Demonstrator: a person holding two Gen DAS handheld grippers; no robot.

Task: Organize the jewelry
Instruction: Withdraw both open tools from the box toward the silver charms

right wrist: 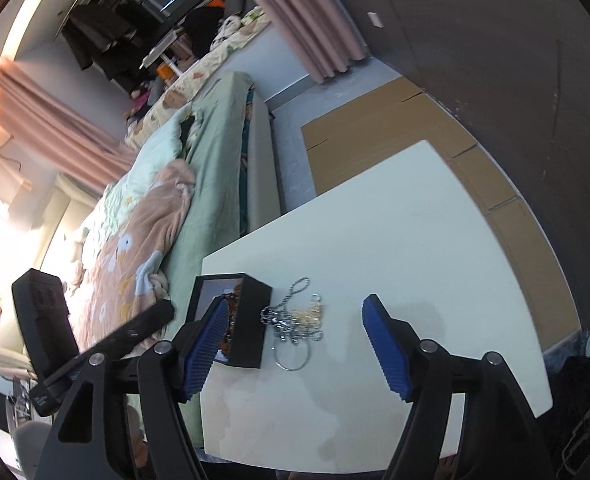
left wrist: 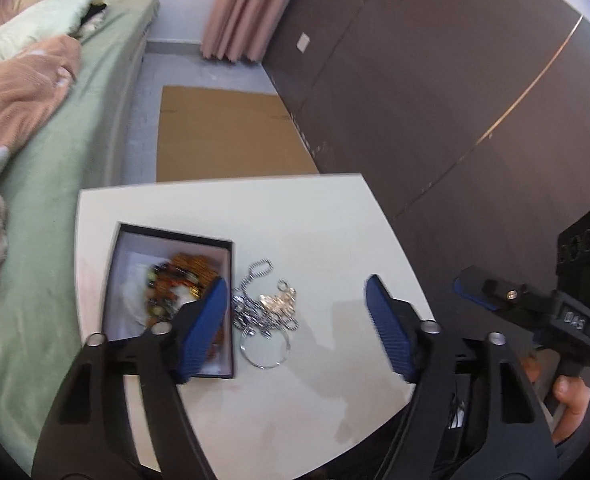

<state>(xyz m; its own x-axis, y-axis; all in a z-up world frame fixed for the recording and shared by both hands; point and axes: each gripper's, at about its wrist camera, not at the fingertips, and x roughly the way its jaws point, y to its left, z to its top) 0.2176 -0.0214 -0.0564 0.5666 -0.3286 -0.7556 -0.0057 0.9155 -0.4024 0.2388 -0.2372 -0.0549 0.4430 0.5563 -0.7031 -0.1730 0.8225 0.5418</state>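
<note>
Jewelry pile [left wrist: 267,308] beside open black box [left wrist: 167,300] on tabletop [left wrist: 315,240].
Both hand-held grippers, left [left wrist: 299,308] and right [right wrist: 295,328], wide, empty; right one's label blurred, unreadable.

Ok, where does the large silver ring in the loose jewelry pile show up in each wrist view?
Left wrist: the silver ring lies low centre on the white table, just right of the black box.
Right wrist: the ring lies low centre, right of the box.
Shared landmark: the box holding beads.
</note>
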